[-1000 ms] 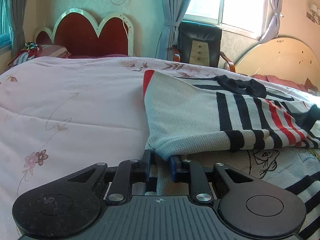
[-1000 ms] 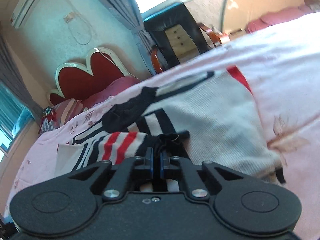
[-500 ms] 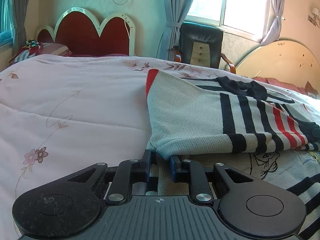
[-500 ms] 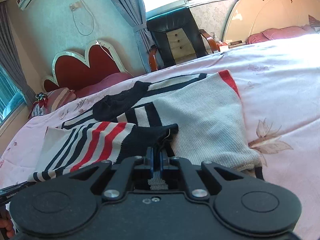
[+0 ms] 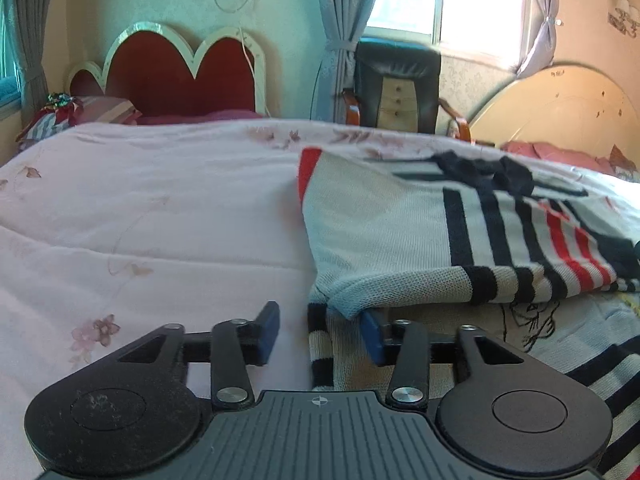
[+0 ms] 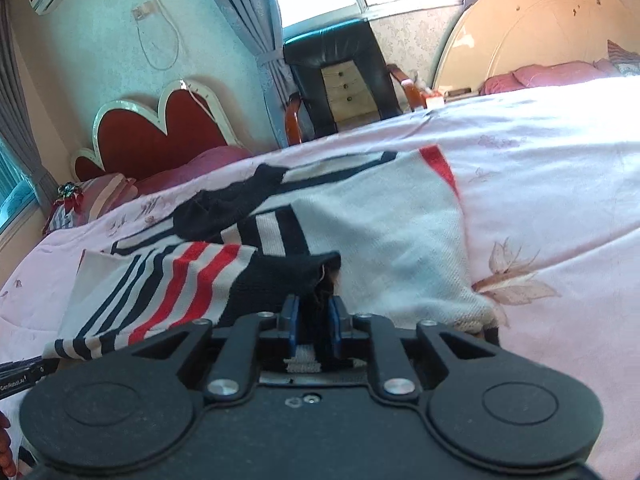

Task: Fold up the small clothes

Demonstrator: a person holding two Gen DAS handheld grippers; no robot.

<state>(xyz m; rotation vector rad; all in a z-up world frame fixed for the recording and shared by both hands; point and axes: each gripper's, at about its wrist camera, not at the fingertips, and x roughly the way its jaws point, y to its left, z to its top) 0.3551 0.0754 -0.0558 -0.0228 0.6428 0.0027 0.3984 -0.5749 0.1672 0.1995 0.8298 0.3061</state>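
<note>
Sweater: striped knit sweater, grey with navy and red bands, lying on the pink floral quilt of the bed, near edge close to both claws.
Fold state: one half already laid over the other; the hem lies across a lower layer that bears a line drawing. By my judgement the first fold is just being set down; further folds and squaring up remain.
Left claw: jaws opening, now wide apart; a striped edge lies between the pads but neither presses on it.
Right claw: jaws opening, a narrow gap; the dark cuff hangs between them, and contact cannot be made out.
Hidden: the sweater's lower layer and collar are mostly covered; its far side is cut off in the left view.
Edge of frame: fingertips and part of the other tool at the lower left of the right view.
</note>
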